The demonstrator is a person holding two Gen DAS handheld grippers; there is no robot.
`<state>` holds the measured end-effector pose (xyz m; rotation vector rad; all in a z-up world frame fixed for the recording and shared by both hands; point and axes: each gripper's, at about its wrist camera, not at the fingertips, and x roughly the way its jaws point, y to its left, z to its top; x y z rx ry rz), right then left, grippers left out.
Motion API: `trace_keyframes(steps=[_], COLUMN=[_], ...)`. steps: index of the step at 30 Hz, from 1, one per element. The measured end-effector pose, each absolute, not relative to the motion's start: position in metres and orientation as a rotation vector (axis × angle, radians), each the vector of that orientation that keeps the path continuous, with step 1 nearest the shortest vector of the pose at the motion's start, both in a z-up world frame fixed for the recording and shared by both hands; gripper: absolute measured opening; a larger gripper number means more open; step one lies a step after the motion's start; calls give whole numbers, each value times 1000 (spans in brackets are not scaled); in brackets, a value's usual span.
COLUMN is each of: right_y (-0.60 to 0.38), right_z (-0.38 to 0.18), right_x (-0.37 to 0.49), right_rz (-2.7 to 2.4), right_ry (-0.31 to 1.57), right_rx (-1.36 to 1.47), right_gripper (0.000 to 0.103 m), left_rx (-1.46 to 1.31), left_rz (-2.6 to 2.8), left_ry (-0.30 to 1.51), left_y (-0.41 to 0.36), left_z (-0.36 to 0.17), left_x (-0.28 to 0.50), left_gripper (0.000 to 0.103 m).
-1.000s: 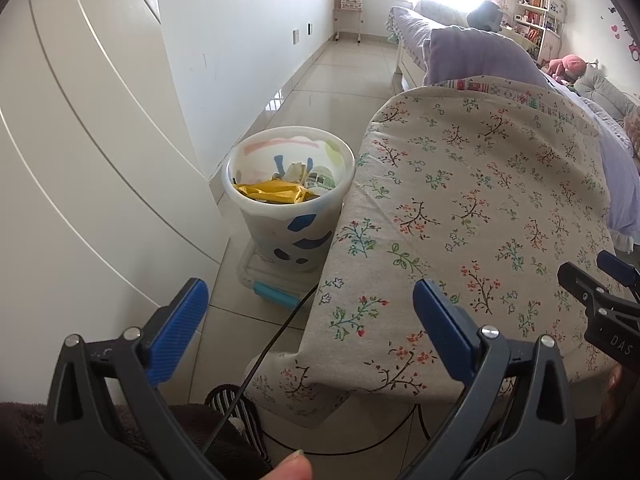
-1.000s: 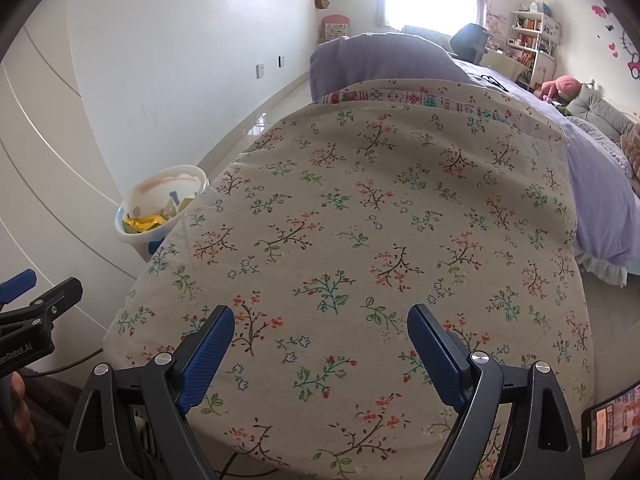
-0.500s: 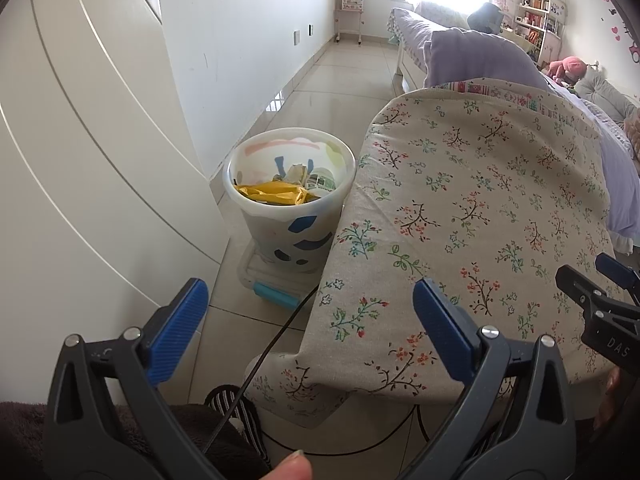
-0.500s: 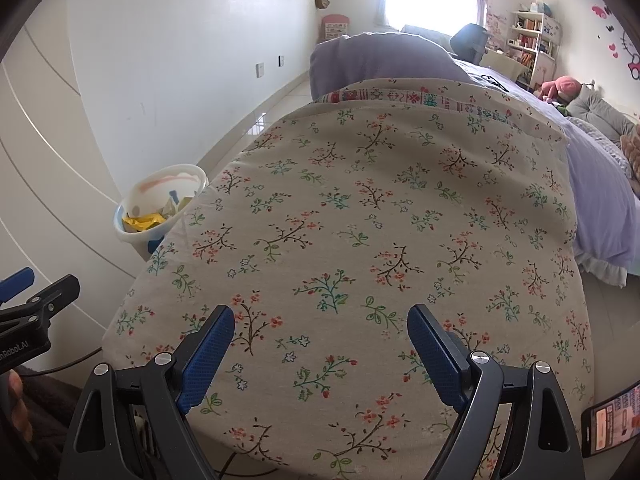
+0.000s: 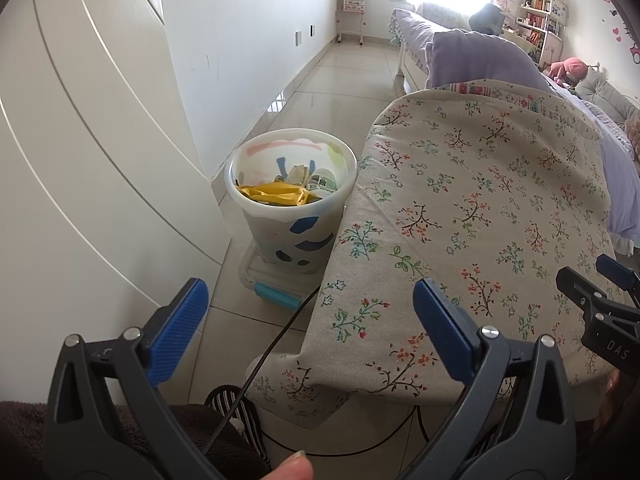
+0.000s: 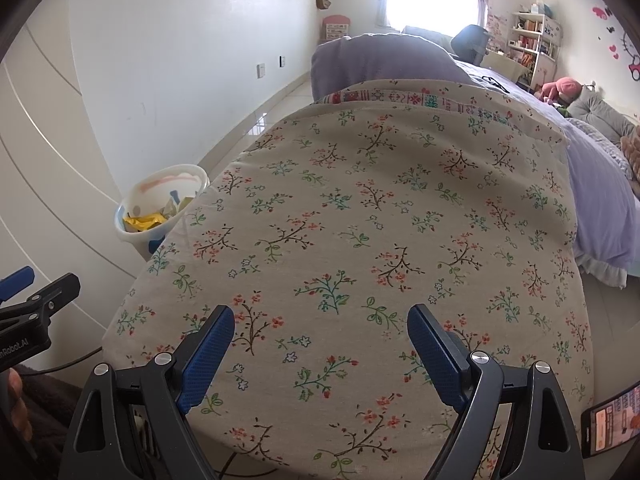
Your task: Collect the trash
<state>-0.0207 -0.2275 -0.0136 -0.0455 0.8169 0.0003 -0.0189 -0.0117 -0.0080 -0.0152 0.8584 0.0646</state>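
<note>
Both grippers, left gripper (image 5: 306, 320) and right gripper (image 6: 320, 344), gape wide and empty over the floral-covered table (image 6: 360, 220).
No litter remains on the table; the trash bucket (image 5: 290, 200) at its left edge looks full, so lifting it seems next.

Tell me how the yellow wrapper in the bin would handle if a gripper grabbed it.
The yellow wrapper looks crumpled and thin, so probably floppy and light. Its glossy surface suggests it may slip between pads. It lies on top of other trash in the white bin, so it should lift free without snagging.
</note>
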Motion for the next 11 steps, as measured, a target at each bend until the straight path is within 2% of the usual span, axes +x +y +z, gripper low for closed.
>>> trace_keyframes(steps=[11], right_y=[-223], right_z=[-16], right_x=[-20], right_rz=[8], right_ry=[823], right_rx=[-53], right_gripper=[90], left_rx=[-14], left_rz=[71], left_ry=[862], left_y=[-12], left_z=[-9], left_x=[-18], left_gripper=[102])
